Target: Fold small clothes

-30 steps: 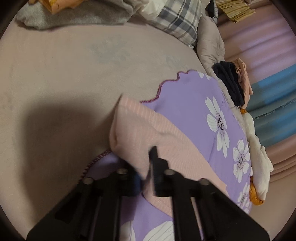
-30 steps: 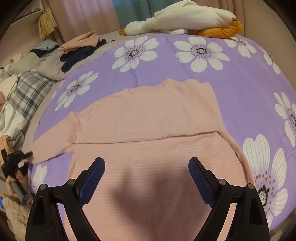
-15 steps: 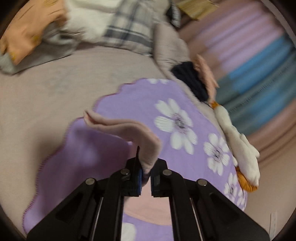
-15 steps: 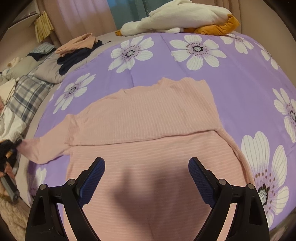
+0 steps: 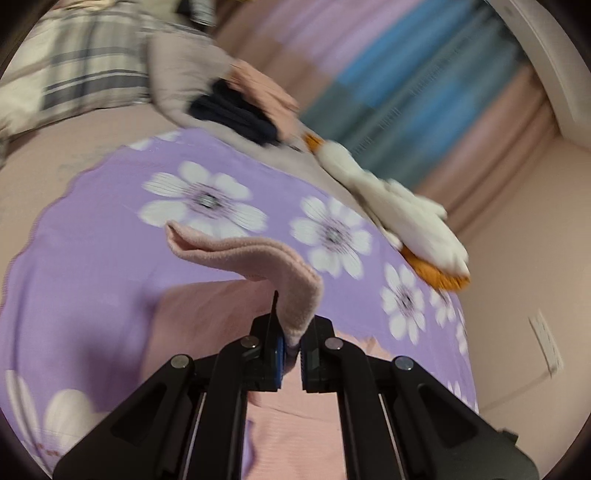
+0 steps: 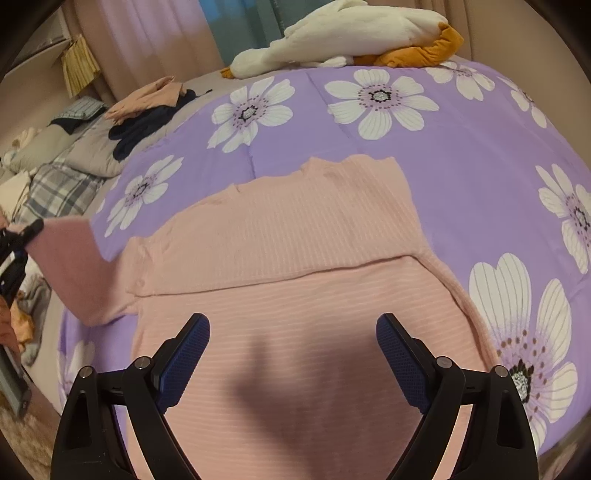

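Observation:
A pink ribbed sweater lies flat on a purple flowered blanket, its right sleeve side folded in. My left gripper is shut on the cuff of the pink left sleeve and holds it lifted above the blanket. In the right wrist view that sleeve rises at the far left, pinched by the left gripper. My right gripper is open and empty, hovering over the sweater's lower body.
A white and orange plush goose lies at the blanket's far edge. A pile of dark and peach clothes and a plaid pillow lie at the left. Curtains hang behind the bed.
My left gripper has lifted the sleeve off the blanket and swung it up and inward toward the sweater's body. My right gripper has stayed still and open.

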Available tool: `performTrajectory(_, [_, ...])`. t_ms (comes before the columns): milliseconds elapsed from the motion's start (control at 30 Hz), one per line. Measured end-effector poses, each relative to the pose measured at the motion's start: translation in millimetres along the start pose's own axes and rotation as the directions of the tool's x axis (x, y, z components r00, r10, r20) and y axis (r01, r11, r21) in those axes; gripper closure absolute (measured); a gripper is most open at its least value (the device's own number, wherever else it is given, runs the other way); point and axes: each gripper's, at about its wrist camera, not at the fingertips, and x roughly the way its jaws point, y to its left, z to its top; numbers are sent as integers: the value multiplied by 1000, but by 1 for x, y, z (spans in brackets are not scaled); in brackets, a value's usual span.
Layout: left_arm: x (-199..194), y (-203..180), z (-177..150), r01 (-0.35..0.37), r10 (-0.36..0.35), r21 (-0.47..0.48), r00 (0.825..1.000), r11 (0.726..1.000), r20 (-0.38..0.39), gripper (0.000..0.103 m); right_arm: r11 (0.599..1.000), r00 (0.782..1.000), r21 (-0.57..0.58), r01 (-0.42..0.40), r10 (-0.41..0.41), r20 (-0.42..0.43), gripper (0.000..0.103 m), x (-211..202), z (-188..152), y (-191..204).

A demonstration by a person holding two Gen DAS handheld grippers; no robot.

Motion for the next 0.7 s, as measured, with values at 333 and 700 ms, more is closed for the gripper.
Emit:
performTrajectory(333, [53,-55,-57,63,-30,162,979,985,-200,99,999,1000,37,-6,6,-2,12,-2,-4,-15])
performTrajectory(700, [109,-69,-124,139,-55,153,887,978,-458,99,997,1000,82,-13,14,-11,12,-3,-11,-30])
